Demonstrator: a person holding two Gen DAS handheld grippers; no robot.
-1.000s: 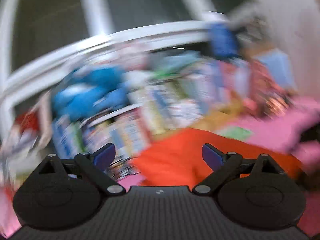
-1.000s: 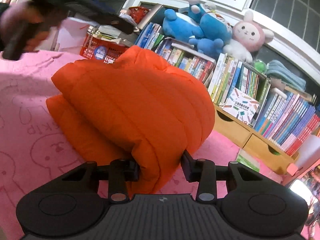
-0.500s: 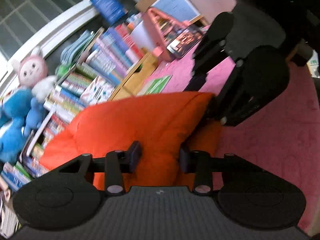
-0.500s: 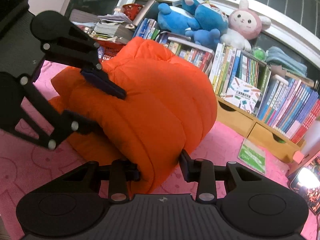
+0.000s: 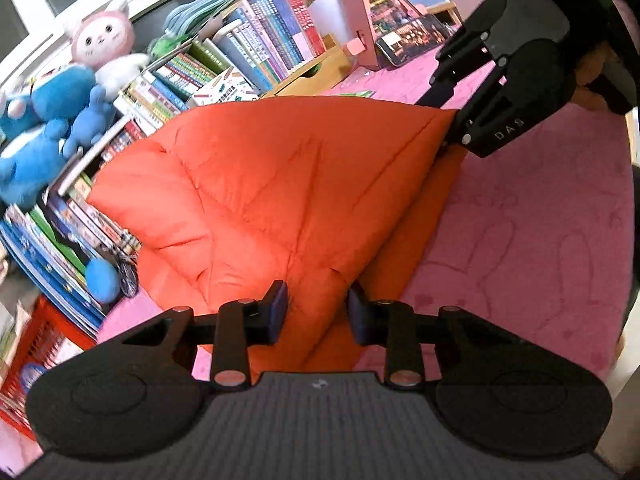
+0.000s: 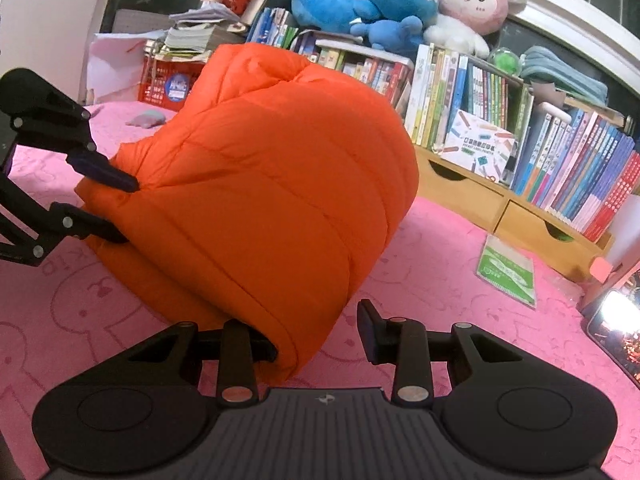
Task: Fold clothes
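Note:
A puffy orange jacket (image 5: 280, 184) lies folded in a thick bundle on the pink mat (image 5: 520, 240). My left gripper (image 5: 316, 312) is shut on its near edge, with fabric bunched between both pads. Seen from the right wrist, the left gripper (image 6: 116, 208) pinches the left corner of the jacket (image 6: 280, 184). My right gripper (image 6: 316, 336) holds the opposite thick fold. Its left finger is buried under the fabric, and a sliver of mat shows beside the right finger. From the left wrist, the right gripper (image 5: 444, 120) clamps the far right corner.
Packed bookshelves (image 6: 500, 120) with plush toys (image 6: 360, 4) on top stand just behind the jacket, over wooden drawers (image 6: 532, 224). A green booklet (image 6: 508, 272) and a lit phone (image 6: 616, 320) lie on the mat (image 6: 80, 312) to the right. A red basket (image 6: 168, 80) sits at the back left.
My left gripper, open and swinging a second ago, has come down and shut on the jacket's edge. The right gripper kept its hold, and the bundle shifted slightly left between its fingers.

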